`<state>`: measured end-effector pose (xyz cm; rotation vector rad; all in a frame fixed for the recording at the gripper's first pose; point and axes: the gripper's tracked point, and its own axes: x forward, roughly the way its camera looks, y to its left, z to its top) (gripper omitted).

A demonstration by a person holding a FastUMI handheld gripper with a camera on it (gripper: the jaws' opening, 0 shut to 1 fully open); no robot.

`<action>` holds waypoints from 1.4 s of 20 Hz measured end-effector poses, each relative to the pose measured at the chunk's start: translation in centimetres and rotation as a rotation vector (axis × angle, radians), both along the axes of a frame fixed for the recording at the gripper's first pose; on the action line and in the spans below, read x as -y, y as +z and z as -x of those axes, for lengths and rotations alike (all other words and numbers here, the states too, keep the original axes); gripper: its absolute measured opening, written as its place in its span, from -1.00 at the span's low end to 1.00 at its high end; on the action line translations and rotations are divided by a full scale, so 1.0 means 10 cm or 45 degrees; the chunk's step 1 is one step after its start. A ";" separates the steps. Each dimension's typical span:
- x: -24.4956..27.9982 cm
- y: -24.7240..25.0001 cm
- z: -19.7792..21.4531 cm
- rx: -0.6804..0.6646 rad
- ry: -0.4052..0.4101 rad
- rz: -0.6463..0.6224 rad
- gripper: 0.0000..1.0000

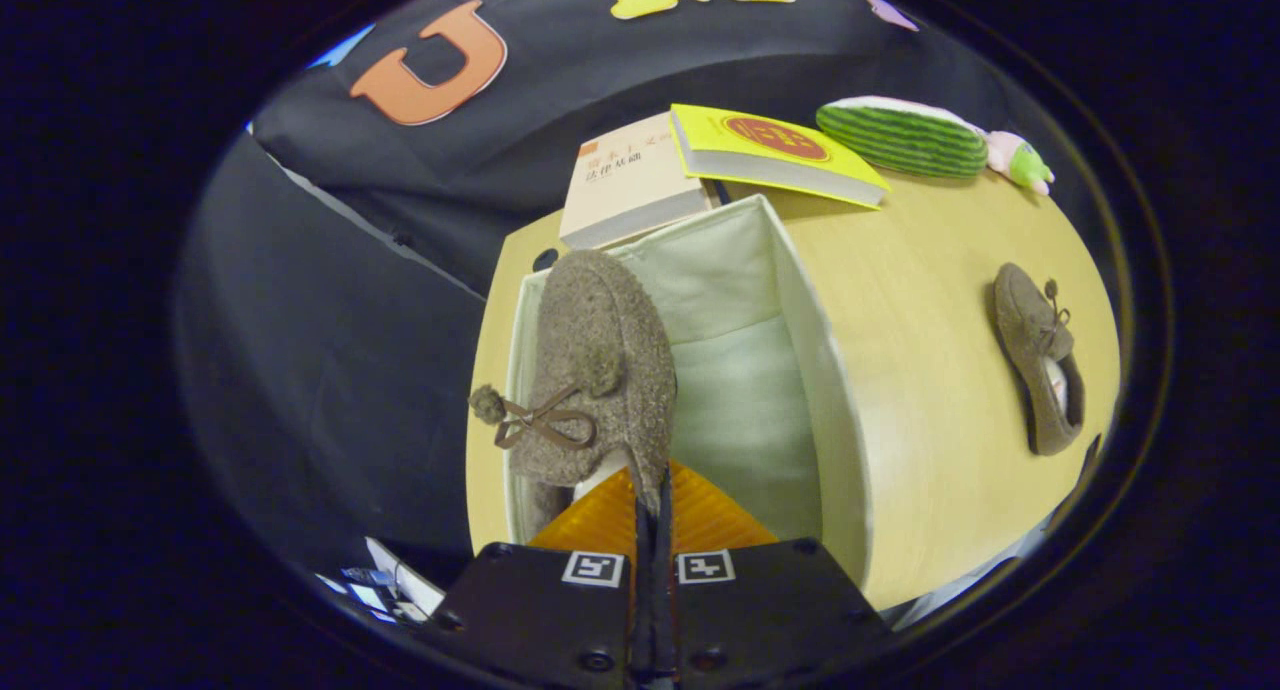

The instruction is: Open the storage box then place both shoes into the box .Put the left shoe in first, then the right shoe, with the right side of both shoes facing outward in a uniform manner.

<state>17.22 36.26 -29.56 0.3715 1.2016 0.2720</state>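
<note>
My gripper (650,505) is shut on a fuzzy brown shoe (600,370), its orange fingers (600,520) pinching the edge of the shoe's heel opening. The shoe has a brown bow and pompom and hangs toe-forward over the left part of the open storage box (830,370). The box is pale, with a cloth-lined inside showing to the right of the held shoe. A second brown shoe (1040,370) lies on the wooden table (930,290), well to the right of the box.
Two books lie beyond the box: a beige one (625,185) and a yellow one (775,150). A green striped plush toy (905,138) rests at the table's far right. The table's left edge runs close beside the box.
</note>
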 end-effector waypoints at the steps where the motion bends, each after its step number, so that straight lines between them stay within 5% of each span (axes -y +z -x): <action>1: -0.05 -0.07 0.03 -0.010 0.007 0.006 -0.87; 8: -0.13 -0.23 0.08 -0.045 -0.006 -0.001 -0.84; 11: -0.15 -0.13 0.03 0.033 0.100 -0.018 -0.61; 17: 0.22 0.38 0.01 0.306 0.170 0.221 0.94; 28: 1.09 0.49 0.40 0.234 0.239 0.345 0.97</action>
